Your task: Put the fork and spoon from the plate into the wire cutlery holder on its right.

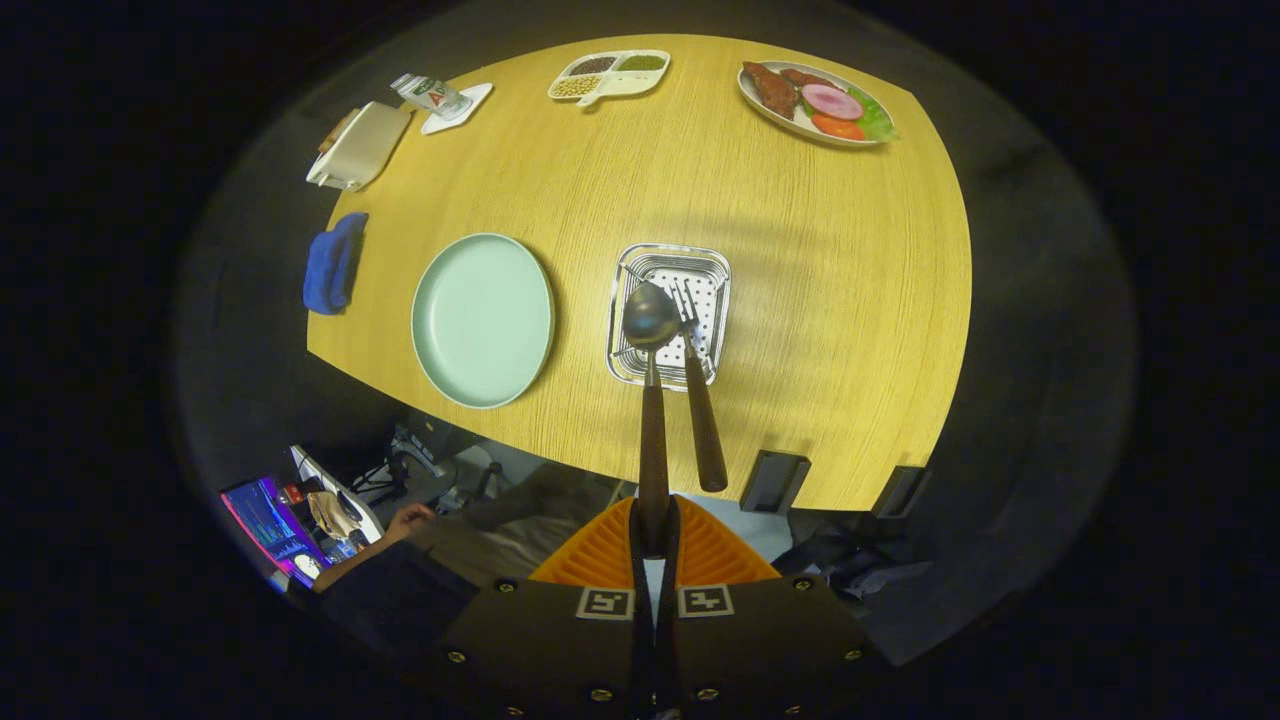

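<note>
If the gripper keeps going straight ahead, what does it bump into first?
Probably the wire cutlery holder. The gripper has its jaws shut on the spoon, whose bowl hangs over the holder beside the fork; depth is unclear.

the hand-held two-finger gripper [655,530] had a broad dark body, studded with small brass-coloured round screws along its face. two square white-and-black coded marker tags sat side by side near its middle, one on each half. its fingers [600,555] were ribbed and wedge-shaped, closed tight together. the person's hand [408,519] emerged from a dark long sleeve [375,580].
</note>
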Demonstrator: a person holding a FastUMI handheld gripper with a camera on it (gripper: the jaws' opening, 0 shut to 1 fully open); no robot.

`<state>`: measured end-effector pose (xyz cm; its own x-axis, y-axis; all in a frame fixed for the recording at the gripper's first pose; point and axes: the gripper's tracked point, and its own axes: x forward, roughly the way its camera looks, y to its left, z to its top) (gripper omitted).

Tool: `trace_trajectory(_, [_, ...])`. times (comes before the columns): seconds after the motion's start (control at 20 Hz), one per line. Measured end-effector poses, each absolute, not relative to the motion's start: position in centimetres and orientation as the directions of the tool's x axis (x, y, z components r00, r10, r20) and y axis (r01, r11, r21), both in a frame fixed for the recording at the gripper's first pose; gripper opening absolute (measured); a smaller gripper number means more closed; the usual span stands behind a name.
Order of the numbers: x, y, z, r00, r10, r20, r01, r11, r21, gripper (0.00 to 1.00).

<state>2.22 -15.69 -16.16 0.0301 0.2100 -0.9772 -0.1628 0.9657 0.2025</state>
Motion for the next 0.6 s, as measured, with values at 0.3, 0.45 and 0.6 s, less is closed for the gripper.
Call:
trace_trajectory(0.3, [3.3, -15.5, -17.5, -0.001, 0.199, -0.980, -0.147, 0.969, 0.197, 0.02])
trace_trajectory(0.45, [3.9, -15.6, -18.2, -0.011, 0.200, -0.980, -0.127, 0.972, 0.200, 0.02])
trace_trajectory(0.6, [4.4, -15.0, -18.6, -0.007, 0.201, -0.980, -0.131, 0.971, 0.200, 0.02])
